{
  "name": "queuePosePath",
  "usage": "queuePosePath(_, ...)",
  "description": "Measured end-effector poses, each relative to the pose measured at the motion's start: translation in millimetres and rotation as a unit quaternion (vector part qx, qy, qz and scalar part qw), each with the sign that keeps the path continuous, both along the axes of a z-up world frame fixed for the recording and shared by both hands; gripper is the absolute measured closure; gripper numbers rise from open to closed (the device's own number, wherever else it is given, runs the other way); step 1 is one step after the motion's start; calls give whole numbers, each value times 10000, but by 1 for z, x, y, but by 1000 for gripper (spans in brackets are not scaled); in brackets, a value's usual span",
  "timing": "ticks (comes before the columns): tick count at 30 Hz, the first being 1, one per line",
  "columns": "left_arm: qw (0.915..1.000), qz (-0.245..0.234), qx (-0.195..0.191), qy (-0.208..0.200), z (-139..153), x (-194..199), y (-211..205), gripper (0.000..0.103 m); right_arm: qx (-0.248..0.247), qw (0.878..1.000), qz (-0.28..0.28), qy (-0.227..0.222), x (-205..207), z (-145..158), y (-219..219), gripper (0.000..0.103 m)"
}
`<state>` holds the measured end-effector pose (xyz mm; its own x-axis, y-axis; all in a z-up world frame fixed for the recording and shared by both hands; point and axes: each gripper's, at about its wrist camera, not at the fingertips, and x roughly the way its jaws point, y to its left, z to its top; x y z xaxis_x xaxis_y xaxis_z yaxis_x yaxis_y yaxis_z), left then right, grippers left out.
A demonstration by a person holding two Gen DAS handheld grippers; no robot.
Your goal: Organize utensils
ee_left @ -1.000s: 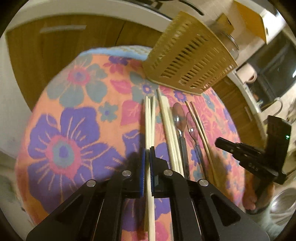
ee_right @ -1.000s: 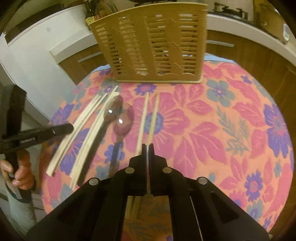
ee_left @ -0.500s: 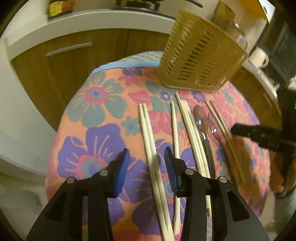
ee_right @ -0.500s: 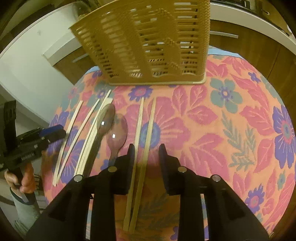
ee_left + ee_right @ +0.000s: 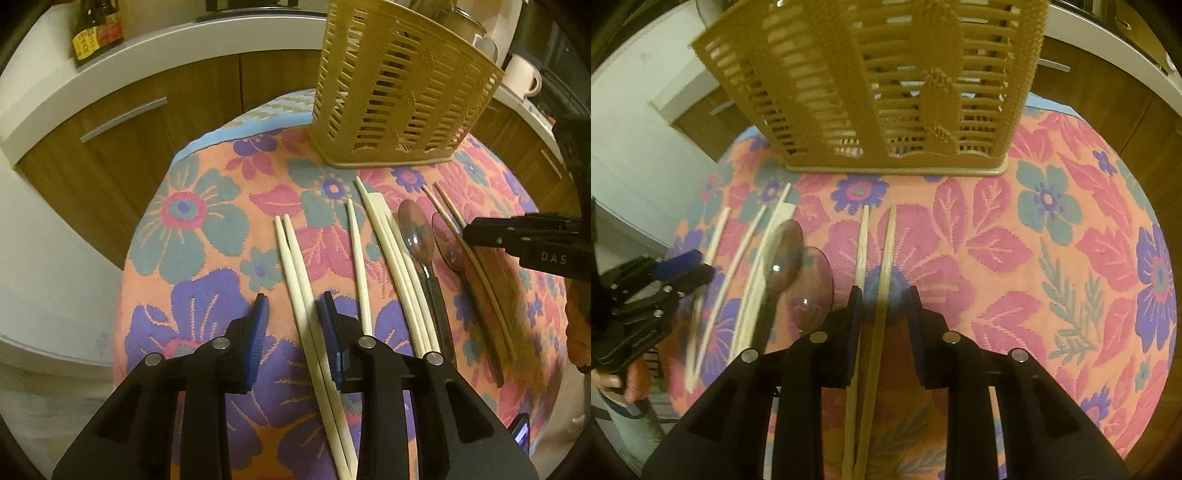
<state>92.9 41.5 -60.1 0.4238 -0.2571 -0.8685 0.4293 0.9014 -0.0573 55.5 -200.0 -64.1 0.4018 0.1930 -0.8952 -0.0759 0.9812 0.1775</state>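
Utensils are lying in a row on the flowered cloth [image 5: 192,225] that is covering the round table, and we are looking at them from both of our tongs. Behind them the tan slatted holder [image 5: 399,96] is standing upright at the far edge of the cloth; in the right view it is filling far more of the frame than a second ago.

Our left gripper [image 5: 291,314] is hanging over the white chopstick pair [image 5: 295,266], which is lying flat on the cloth. A second ago its blue pads were pinched shut on this pair; now the jaws are standing apart on either side of the sticks and are closing a little, with the right pad just beside them, though we cannot tell whether it is touching. The pair is no longer lying tight against the other white sticks.

Our right gripper [image 5: 884,306] is hanging over the wooden chopstick pair [image 5: 882,258]. It too was clamped shut on those sticks a second ago; now the jaws are apart and drawing in slightly, the sticks lying between them on the cloth, the left one right against the left pad.

Between the two pairs, a single white chopstick [image 5: 358,254], two more white chopsticks [image 5: 391,258], a metal spoon [image 5: 417,232] and a clear plastic spoon [image 5: 447,243] are resting side by side, as before.
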Motion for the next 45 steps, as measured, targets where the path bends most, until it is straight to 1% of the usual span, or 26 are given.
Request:
queuePosePath(2,9999,-39,147,-47,0,-2,-4,76,-203,9998,67,16,0,1,5,83)
queuePosePath(5,9989,-104,429,-144,0,-5,-12,76,-335,9992,180,96,1,1,13,84)
queuePosePath(7,9988,-132,446,-156,-1,-5,-12,76,-221,9994,166,214,2,-2,13,97)
queuePosePath(8,9991,-133,381,-127,0,-4,-9,76,-86,9994,134,321,1,-5,7,97)
queuePosePath(9,9993,-131,340,-108,0,-4,-7,76,3,9994,136,322,0,-6,3,97)
queuePosePath(11,9995,-131,289,-69,1,-3,-5,76,5,9992,232,314,-2,-6,1,97)
queuePosePath(17,9981,-202,574,-40,0,-2,-15,76,-408,9974,448,388,5,-5,25,96)
queuePosePath(20,9974,-211,690,-34,0,-3,-18,76,-337,9973,358,544,13,-4,27,96)
queuePosePath(21,9971,-211,732,-56,0,-4,-20,77,-338,9969,379,597,15,-3,28,96)
queuePosePath(22,9969,-230,744,-82,0,-5,-21,83,-343,9967,391,615,15,-3,27,99)
queuePosePath(23,9968,-244,759,-117,0,-8,-23,89,-350,9967,385,616,16,-2,26,99)
queuePosePath(25,9957,-238,868,-233,1,-13,-26,94,-308,9971,382,574,13,0,16,101)
queuePosePath(26,9957,-223,862,-257,1,-16,-26,94,-265,9976,379,517,9,1,11,101)
queuePosePath(27,9962,-203,810,-257,2,-17,-24,94,-200,9980,394,452,0,4,2,101)
queuePosePath(28,9972,-171,672,-270,4,-18,-21,94,-88,9985,428,324,-7,8,-3,101)
queuePosePath(31,9990,-73,-12,-430,22,-25,-8,94,188,9983,539,-96,-24,29,-12,101)
queuePosePath(32,9985,-37,-212,-508,30,-27,-4,94,281,9976,584,-232,-29,37,-14,101)
queuePosePath(33,9965,-22,-514,-662,44,-30,1,94,357,9961,654,-481,-35,50,-15,101)
queuePosePath(34,9945,-23,-699,-780,54,-32,1,94,373,9949,693,-632,-38,58,-16,101)
queuePosePath(35,9917,-23,-884,-935,66,-34,2,94,432,9923,752,-887,-43,72,-17,101)
queuePosePath(36,9882,-27,-1051,-1110,78,-36,2,94,491,9902,786,-1043,-45,82,-17,101)
queuePosePath(38,9775,-42,-1386,-1591,111,-40,2,94,561,9852,798,-1412,-48,102,-19,101)
queuePosePath(39,9715,-45,-1535,-1803,126,-40,1,94,589,9808,789,-1684,-48,117,-20,101)
queuePosePath(42,9566,-50,-1880,-2225,159,-33,-7,94,558,9701,735,-2245,-43,147,-20,101)
queuePosePath(43,9499,-59,-2025,-2378,174,-26,-14,94,530,9666,693,-2412,-39,156,-19,101)
queuePosePath(45,9416,-77,-2217,-2534,189,-13,-21,94,547,9602,643,-2663,-26,169,-21,101)
